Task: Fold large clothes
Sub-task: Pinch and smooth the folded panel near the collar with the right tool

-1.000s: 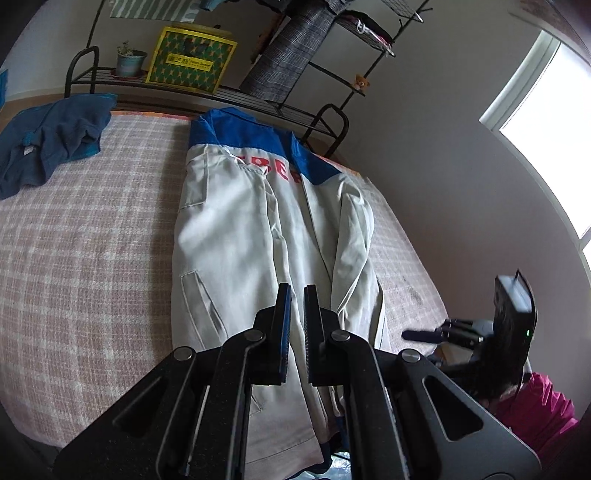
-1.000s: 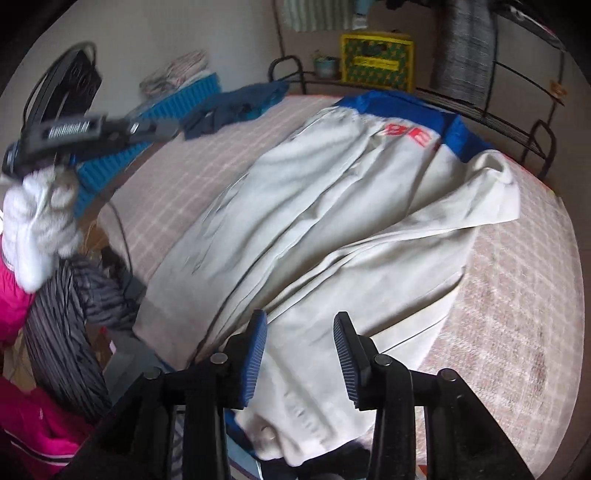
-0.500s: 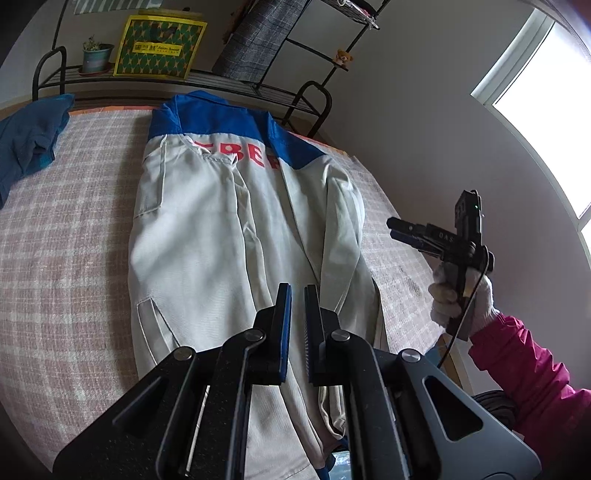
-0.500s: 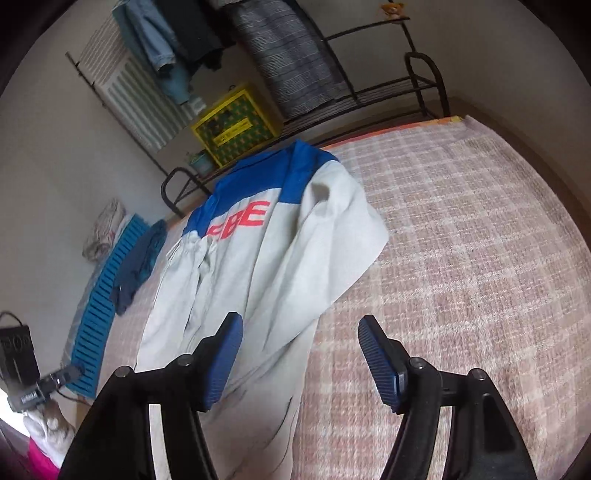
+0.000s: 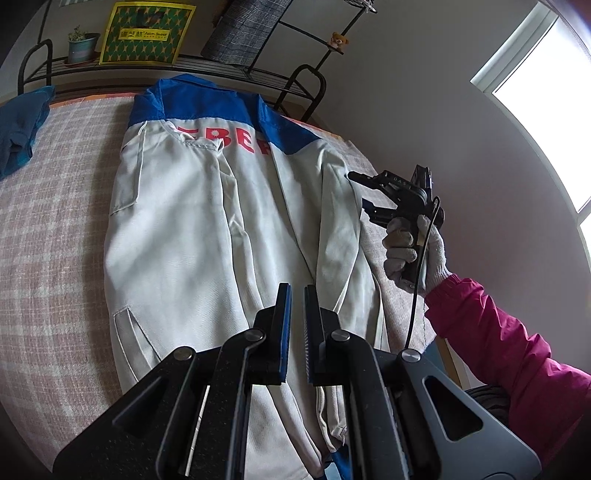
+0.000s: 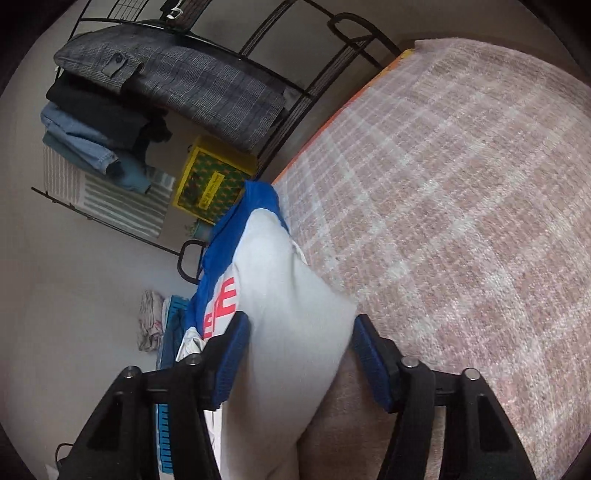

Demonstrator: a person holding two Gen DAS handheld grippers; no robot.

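Note:
A pale grey jacket [image 5: 207, 236] with a blue yoke and red letters lies flat on the pink checked bed cover [image 5: 48, 229], sleeves folded in. My left gripper [image 5: 296, 295] hovers over the jacket's lower middle, shut with nothing between its fingers. My right gripper [image 5: 356, 190], held by a gloved hand [image 5: 413, 247], is rolled on its side at the jacket's right sleeve edge. In the right wrist view the right gripper [image 6: 301, 325] has the folded sleeve [image 6: 291, 325] between its blue pads. Its jaws are closing, and I see no firm pinch on the cloth.
A dark blue garment [image 5: 18, 125] lies at the bed's far left. Behind the bed stands a black metal rack [image 5: 303, 85] with a yellow box [image 5: 147, 33], a plant pot [image 5: 79, 48] and a grey check coat [image 6: 177, 81]. A pink sleeve [image 5: 498, 350] reaches in at right.
The right gripper swung from the jacket's hem up to its right sleeve and rolled onto its side, jaws widening then narrowing. The left gripper drifted slightly over the jacket and stayed shut.

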